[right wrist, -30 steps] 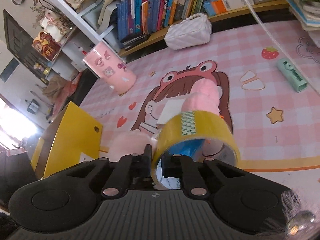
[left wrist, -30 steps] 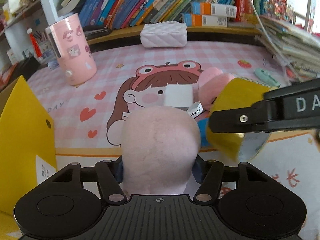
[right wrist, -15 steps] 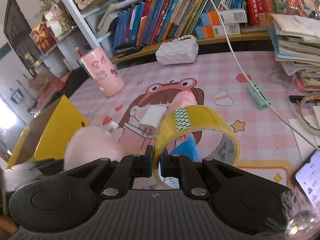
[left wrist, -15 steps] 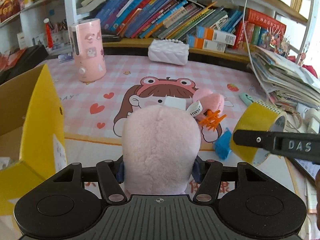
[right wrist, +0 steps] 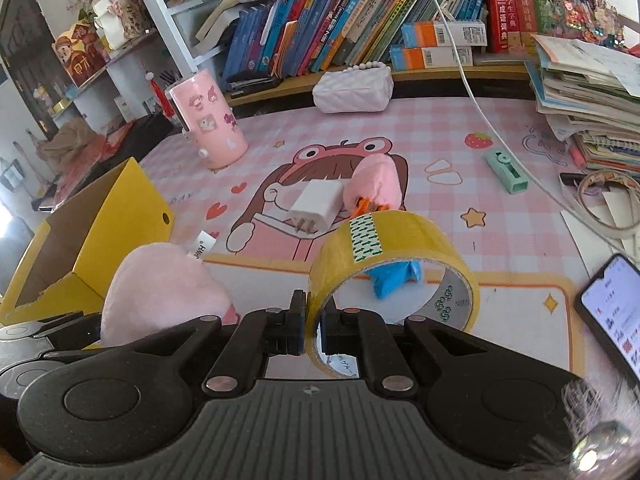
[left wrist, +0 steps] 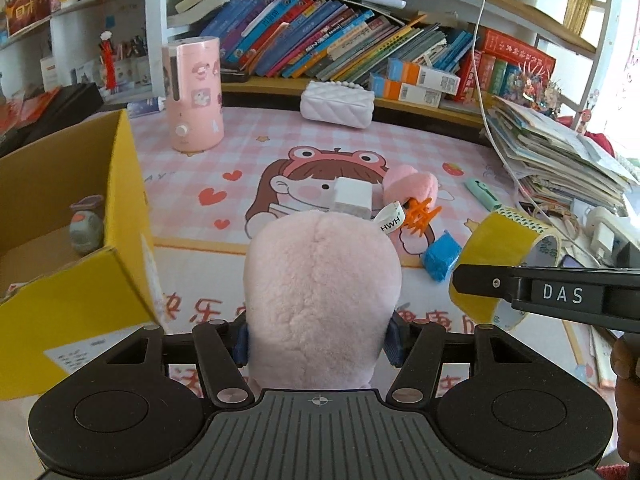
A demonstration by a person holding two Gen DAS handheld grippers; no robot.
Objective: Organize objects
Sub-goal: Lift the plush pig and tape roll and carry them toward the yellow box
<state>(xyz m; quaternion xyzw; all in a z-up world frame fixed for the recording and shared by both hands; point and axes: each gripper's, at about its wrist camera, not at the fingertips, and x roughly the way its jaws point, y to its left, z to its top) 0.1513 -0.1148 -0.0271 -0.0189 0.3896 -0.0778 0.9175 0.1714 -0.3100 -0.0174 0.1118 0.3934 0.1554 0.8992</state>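
My left gripper (left wrist: 318, 340) is shut on a pink plush toy (left wrist: 320, 292) and holds it above the mat's near edge; it also shows in the right wrist view (right wrist: 160, 284). My right gripper (right wrist: 314, 320) is shut on the rim of a yellow tape roll (right wrist: 392, 260), which also shows at the right of the left wrist view (left wrist: 500, 256). An open yellow cardboard box (left wrist: 124, 216) stands to the left with a small grey pouch (left wrist: 86, 224) inside. On the mat lie a white charger (right wrist: 316, 202), a second pink plush (right wrist: 378, 182), an orange clip (left wrist: 422, 216) and a blue block (left wrist: 440, 256).
A pink humidifier (left wrist: 192, 92) and a white quilted bag (left wrist: 336, 104) stand at the back under the bookshelf. A green stapler-like item (right wrist: 508, 170), a paper stack (right wrist: 588, 92), a hanging white cable (right wrist: 480, 112) and a phone (right wrist: 612, 312) are on the right.
Both grippers have pulled back and up from the mat with the plush and the tape. The yellow box has come further into view on the left, showing its inside.
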